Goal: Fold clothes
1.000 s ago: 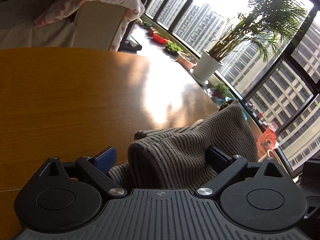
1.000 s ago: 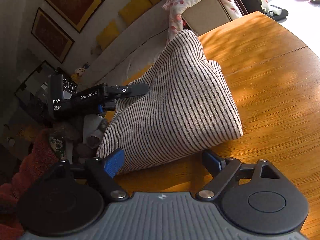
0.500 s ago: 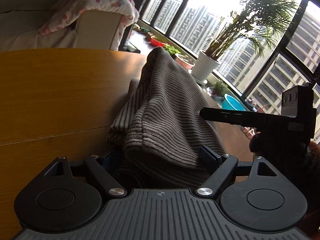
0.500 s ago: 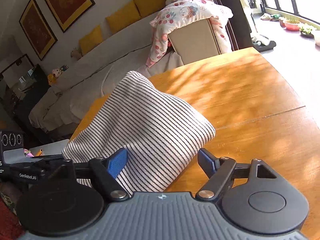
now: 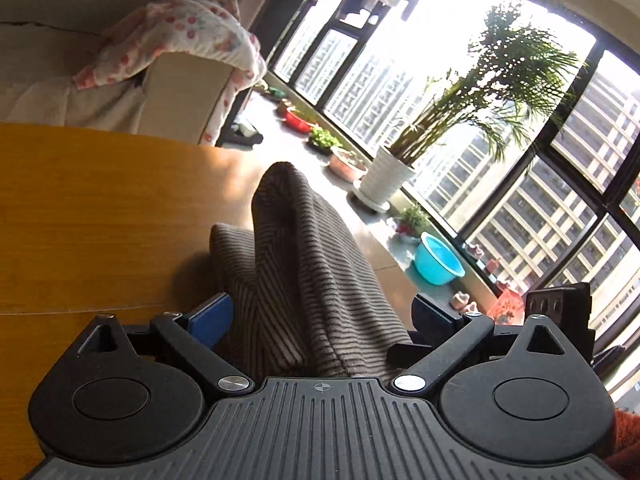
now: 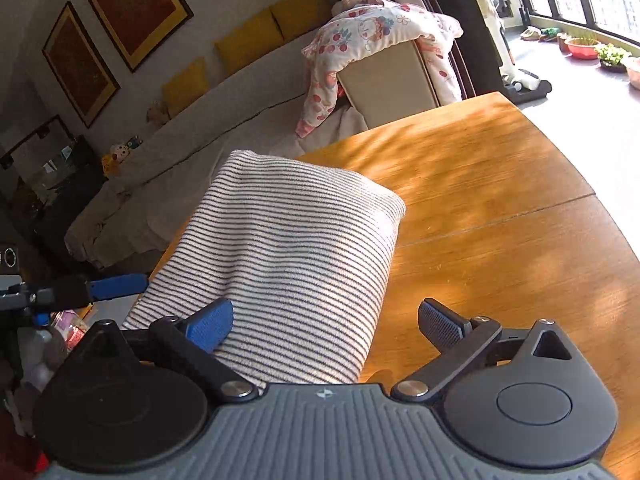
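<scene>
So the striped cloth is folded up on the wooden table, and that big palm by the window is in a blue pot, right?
Not quite: the palm stands in a white ribbed pot, as the left wrist view shows. The blue thing nearby is a separate basin on the floor by the window. The rest holds: the striped cloth lies folded on the wooden table.
</scene>
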Motion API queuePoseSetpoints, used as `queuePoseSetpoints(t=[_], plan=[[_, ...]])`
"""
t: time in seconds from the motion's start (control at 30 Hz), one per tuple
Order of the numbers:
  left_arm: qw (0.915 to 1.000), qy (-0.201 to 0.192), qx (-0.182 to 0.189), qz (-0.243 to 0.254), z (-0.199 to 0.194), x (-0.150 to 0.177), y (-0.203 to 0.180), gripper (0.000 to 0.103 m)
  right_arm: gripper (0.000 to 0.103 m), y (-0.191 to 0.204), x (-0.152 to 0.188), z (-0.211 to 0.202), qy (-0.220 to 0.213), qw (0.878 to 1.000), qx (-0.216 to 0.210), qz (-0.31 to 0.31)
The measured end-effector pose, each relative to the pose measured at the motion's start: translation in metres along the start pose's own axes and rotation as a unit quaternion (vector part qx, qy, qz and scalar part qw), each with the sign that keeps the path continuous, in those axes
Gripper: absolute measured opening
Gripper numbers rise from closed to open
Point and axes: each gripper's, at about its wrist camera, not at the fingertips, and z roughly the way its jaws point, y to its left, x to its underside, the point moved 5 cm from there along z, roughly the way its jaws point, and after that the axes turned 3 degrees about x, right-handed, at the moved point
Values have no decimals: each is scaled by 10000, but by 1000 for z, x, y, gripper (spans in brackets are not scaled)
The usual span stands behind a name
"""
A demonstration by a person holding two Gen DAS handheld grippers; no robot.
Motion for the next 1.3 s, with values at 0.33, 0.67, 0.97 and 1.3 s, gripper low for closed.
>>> queuePoseSetpoints(t=[0.33, 0.67, 0.97, 1.3], plan=[[9982, 574, -148, 62, 26, 28, 15, 63, 84, 27, 31, 2, 44, 9963, -68, -858], [9964, 628, 550, 167, 32, 48, -24, 69, 87, 32, -11, -12, -767, 9534, 1482, -2512], [9985, -473, 241, -155, -22, 4, -2, 88, 103, 45, -27, -43, -1547, 9632, 909, -2000], [9914, -708, -874, -664, -45, 5, 44, 83, 103, 36, -13, 30, -666, 9904, 315, -1172]])
